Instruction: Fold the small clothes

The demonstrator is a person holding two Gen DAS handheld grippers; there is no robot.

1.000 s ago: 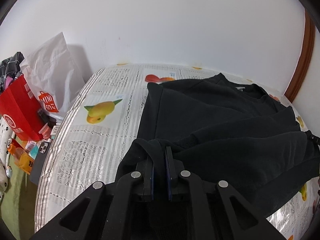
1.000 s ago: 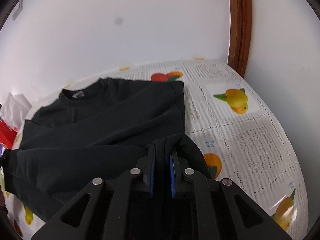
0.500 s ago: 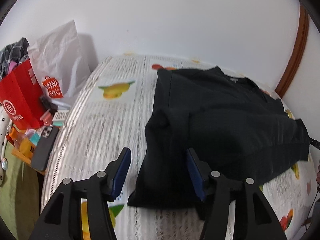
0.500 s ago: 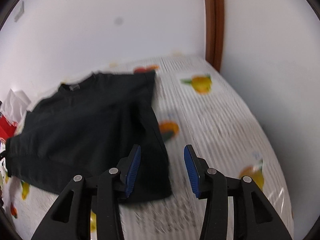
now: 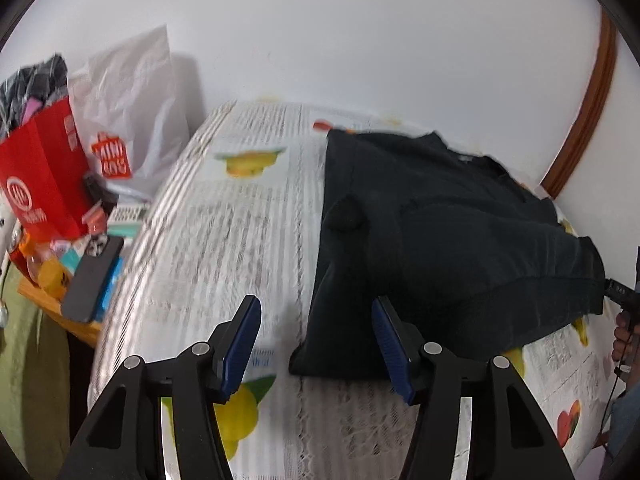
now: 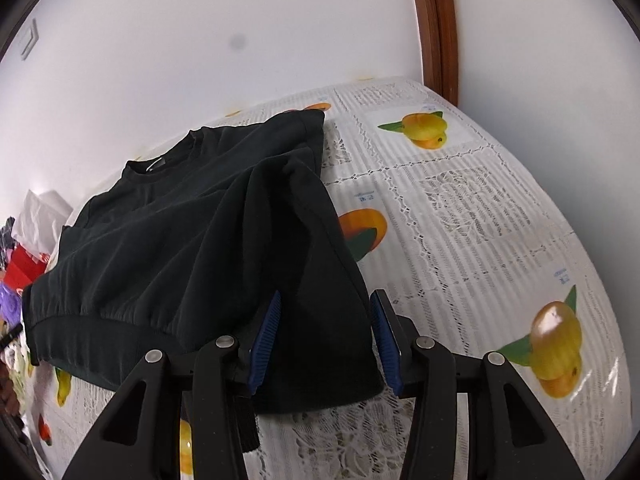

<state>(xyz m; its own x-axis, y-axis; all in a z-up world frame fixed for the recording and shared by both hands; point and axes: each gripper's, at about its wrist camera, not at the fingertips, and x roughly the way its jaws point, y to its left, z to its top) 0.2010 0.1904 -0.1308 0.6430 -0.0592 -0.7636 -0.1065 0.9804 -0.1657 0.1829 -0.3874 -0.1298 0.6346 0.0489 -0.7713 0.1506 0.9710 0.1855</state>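
Black sweatshirt (image 5: 440, 232) lies folded on the fruit-print tablecloth (image 5: 240, 240); left gripper (image 5: 316, 340) gapes wide and holds nothing, its corner of the cloth just ahead. Right gripper (image 6: 325, 336) also wide, sweatshirt edge loose between its pads, unpinched. Only the left view shows the red bag (image 5: 40, 184), white bag (image 5: 132, 108) and phone (image 5: 94, 276) off the table's side.

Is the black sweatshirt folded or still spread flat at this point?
Partly folded. The black sweatshirt has its hem and a sleeve laid over its body on the tablecloth; the collar remains exposed.
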